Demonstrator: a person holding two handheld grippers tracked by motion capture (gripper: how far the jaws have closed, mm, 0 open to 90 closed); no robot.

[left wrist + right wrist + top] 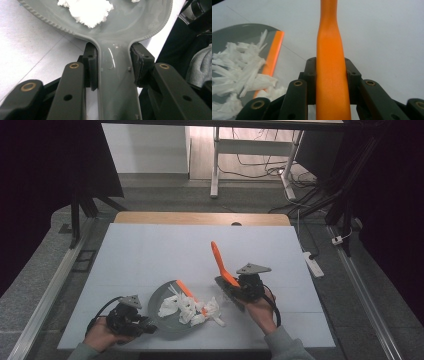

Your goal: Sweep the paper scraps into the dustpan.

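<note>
A grey dustpan with an orange front lip lies near the table's front edge. My left gripper is shut on its handle, with one pad on each side. White paper shreds lie in the pan and spill over the lip onto the table; they also show in the pan ahead of the left jaws. My right gripper is shut on a brush's orange handle, which points up and away. The brush's dark head sits just right of the shreds.
The white tabletop stretches bare behind the pan up to a wooden strip at its far edge. A power strip and cables lie on the floor to the right. A grey sleeve shows beside the left gripper.
</note>
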